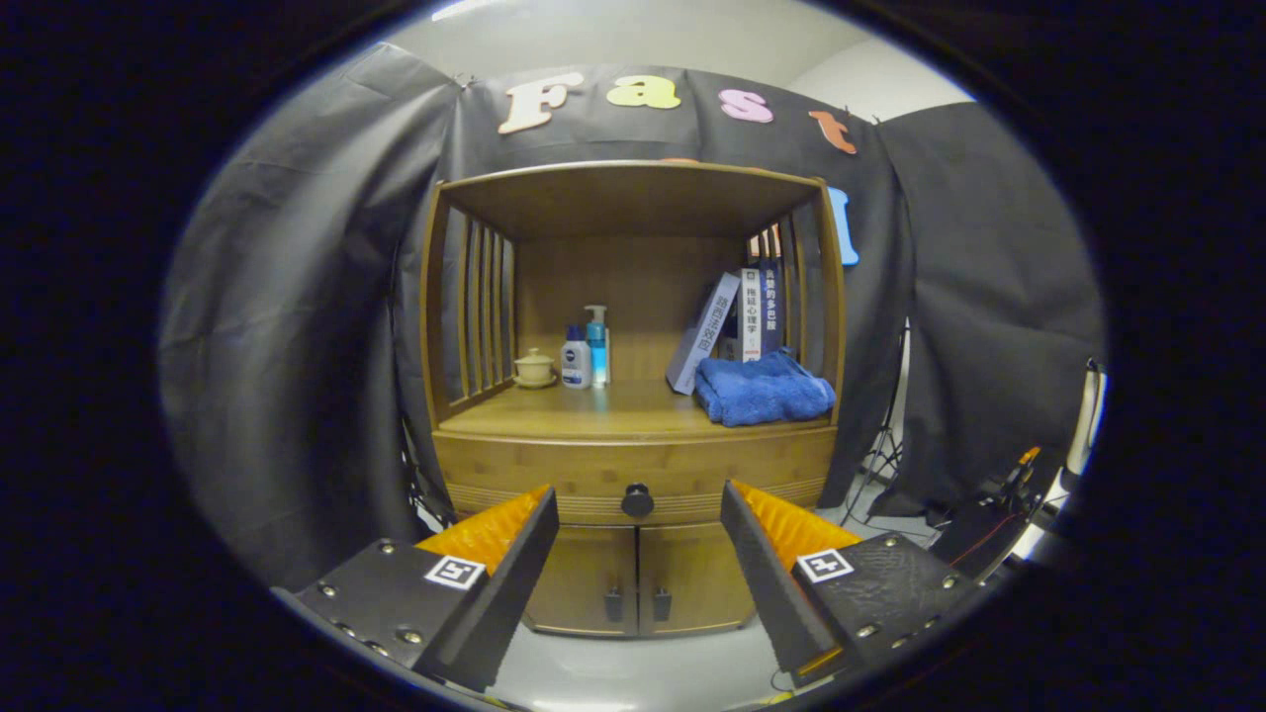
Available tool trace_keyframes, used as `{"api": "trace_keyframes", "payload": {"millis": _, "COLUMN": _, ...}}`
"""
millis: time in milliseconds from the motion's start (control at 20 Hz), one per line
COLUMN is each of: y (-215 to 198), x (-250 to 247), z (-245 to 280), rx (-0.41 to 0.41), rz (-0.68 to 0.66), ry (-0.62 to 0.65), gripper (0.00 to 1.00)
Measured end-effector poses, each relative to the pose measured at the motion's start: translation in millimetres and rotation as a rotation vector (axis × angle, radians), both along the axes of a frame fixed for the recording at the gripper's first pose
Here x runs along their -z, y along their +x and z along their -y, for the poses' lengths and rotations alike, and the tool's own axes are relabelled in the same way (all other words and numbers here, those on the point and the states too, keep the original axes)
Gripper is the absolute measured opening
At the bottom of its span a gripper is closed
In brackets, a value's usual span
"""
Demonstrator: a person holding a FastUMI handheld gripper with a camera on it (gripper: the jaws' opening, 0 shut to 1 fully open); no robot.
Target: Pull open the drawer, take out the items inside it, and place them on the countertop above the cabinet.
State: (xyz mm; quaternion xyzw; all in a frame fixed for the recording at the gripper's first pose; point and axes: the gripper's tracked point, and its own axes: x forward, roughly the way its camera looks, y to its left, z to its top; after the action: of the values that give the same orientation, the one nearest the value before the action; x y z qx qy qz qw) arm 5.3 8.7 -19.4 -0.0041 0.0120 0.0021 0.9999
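Bamboo cabinet (633, 465) stands straight ahead of the gripper (639, 499), backed by black cloth. Its drawer (554, 473) is closed, so nothing inside it can be seen; the single dark round knob (637, 500) sits at 12 o'clock from the gap between the fingers, beyond their tips and not touched. The fingers (519, 539) are spread wide apart, holding nothing, with free air between them and the drawer front. Below the drawer are two small doors (638, 578), each with one handle, both closed.

On the surface (593, 405) above the drawer, from left to right: one lidded cup on a saucer (534, 368) by the slatted side at 9 o'clock, two bottles (585, 354) just beside it, one white-bodied and one a blue pump bottle, then bare wood in the middle and along the front edge. At 3 o'clock lies one folded blue towel (762, 389), with about three books (742, 316) leaning behind it.
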Motion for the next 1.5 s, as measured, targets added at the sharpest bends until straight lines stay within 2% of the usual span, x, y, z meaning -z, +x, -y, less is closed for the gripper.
{"api": "trace_keyframes", "payload": {"millis": 100, "y": 2.9, "x": -4.6, "z": 3.0, "rx": 0.017, "rz": 0.025, "ry": -0.007, "gripper": 0.99}}
{"api": "trace_keyframes", "payload": {"millis": 250, "y": 10.2, "x": -6.6, "z": -6.7, "rx": -0.006, "rz": 0.054, "ry": -0.045, "gripper": 0.99}}
{"api": "trace_keyframes", "payload": {"millis": 350, "y": 25.0, "x": 5.9, "z": 0.8, "rx": 0.032, "rz": 0.023, "ry": -0.099, "gripper": 0.99}}
{"api": "trace_keyframes", "payload": {"millis": 400, "y": 33.3, "x": 12.2, "z": -2.9, "rx": 0.026, "rz": 0.010, "ry": -0.113, "gripper": 0.99}}
{"api": "trace_keyframes", "payload": {"millis": 550, "y": 61.5, "x": 18.7, "z": -24.6, "rx": -0.030, "rz": 0.024, "ry": -0.071, "gripper": 0.99}}
{"api": "trace_keyframes", "payload": {"millis": 700, "y": 95.5, "x": 36.1, "z": -23.7, "rx": -0.040, "rz": -0.006, "ry": 0.004, "gripper": 0.99}}
{"api": "trace_keyframes", "payload": {"millis": 950, "y": 147.8, "x": 79.3, "z": 5.7, "rx": 0.042, "rz": -0.117, "ry": 0.079, "gripper": 0.99}}
{"api": "trace_keyframes", "payload": {"millis": 1100, "y": 168.9, "x": 105.1, "z": 9.7, "rx": 0.012, "rz": -0.137, "ry": 0.158, "gripper": 0.99}}
{"api": "trace_keyframes", "payload": {"millis": 1250, "y": 183.1, "x": 126.3, "z": 5.5, "rx": -0.010, "rz": -0.172, "ry": 0.164, "gripper": 0.99}}
{"api": "trace_keyframes", "payload": {"millis": 1400, "y": 197.8, "x": 132.9, "z": -1.0, "rx": -0.018, "rz": -0.167, "ry": 0.112, "gripper": 0.99}}
{"api": "trace_keyframes", "payload": {"millis": 1500, "y": 205.7, "x": 132.9, "z": -4.7, "rx": -0.012, "rz": -0.142, "ry": 0.061, "gripper": 0.78}}
